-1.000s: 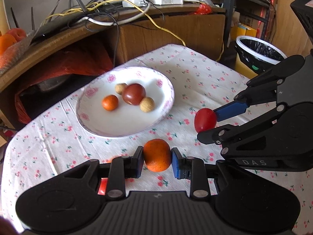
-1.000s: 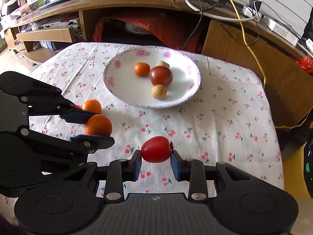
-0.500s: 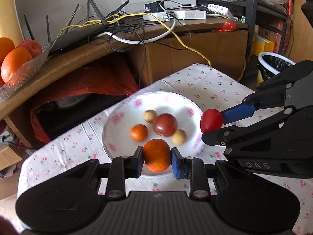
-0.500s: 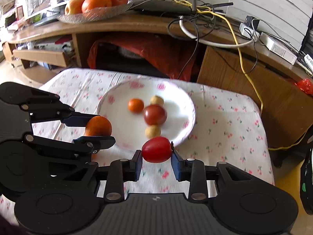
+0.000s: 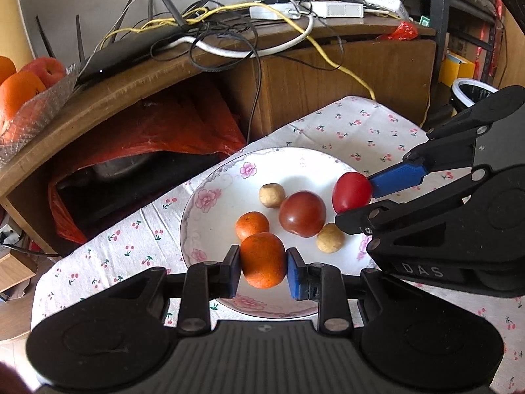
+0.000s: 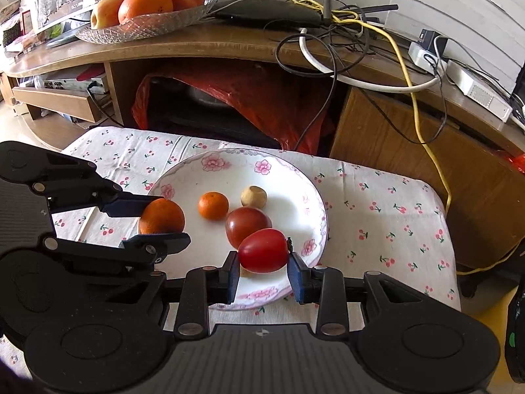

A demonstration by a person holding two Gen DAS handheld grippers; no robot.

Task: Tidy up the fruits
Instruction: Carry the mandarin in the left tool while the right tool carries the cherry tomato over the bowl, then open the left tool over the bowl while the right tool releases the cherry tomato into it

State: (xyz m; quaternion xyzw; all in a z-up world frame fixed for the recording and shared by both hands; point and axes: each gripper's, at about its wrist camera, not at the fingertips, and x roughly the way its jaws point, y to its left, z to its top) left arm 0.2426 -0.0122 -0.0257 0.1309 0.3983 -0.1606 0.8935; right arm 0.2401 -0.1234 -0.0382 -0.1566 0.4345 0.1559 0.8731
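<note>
My left gripper [image 5: 263, 261] is shut on an orange mandarin [image 5: 262, 260] and holds it over the near rim of the white flowered plate [image 5: 210, 197]. My right gripper [image 6: 264, 257] is shut on a small red tomato [image 6: 262, 250] over the plate's [image 6: 183, 180] near right part. On the plate lie a small mandarin [image 5: 252, 225], a dark red tomato [image 5: 302, 214] and two tan round fruits [image 5: 271, 195] [image 5: 330, 238]. Each gripper shows in the other's view: the right one [image 5: 356, 197] and the left one [image 6: 160, 218].
The plate sits on a cherry-print tablecloth [image 6: 377, 203] over a small table. Behind it is a wooden desk [image 6: 203, 42] with tangled cables, a router and a glass dish of oranges and apples [image 6: 144, 3]. A red bag [image 5: 157, 138] lies under the desk. A bin [image 5: 472, 90] stands at right.
Both grippers have moved forward from above the tablecloth to over the plate, each still holding its fruit. The plate now lies directly beneath the fingers.
</note>
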